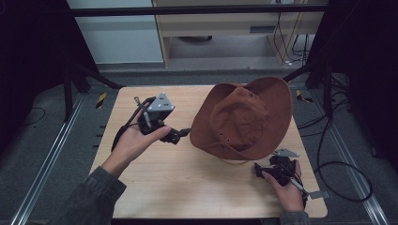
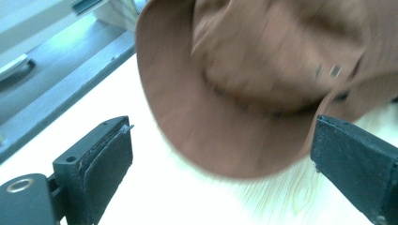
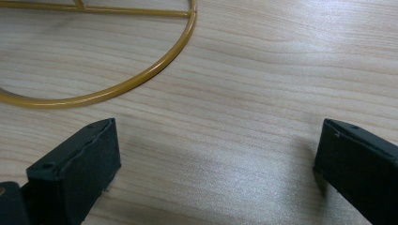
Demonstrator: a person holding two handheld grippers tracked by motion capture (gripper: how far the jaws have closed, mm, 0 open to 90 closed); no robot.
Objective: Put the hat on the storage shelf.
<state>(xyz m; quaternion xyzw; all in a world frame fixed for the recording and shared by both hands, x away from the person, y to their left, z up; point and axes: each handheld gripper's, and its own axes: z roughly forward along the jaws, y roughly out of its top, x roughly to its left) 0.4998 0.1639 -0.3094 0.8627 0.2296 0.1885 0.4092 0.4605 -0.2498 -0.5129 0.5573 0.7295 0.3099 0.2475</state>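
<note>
A brown wide-brimmed hat sits tilted at the table's back right, its brim raised toward the far side. In the left gripper view the hat looms close and blurred. My left gripper hangs just left of the brim, held in a hand, its jaws wide open on either side of the brim's edge and holding nothing. My right gripper rests low near the front right corner, below the hat. Its jaws stand open over bare wood, near a yellow wire ring lying on the table.
The light wooden table has free room at its front and left. Black cables loop on the floor to the right. Dark frame legs stand at both back corners, and a cabinet stands behind.
</note>
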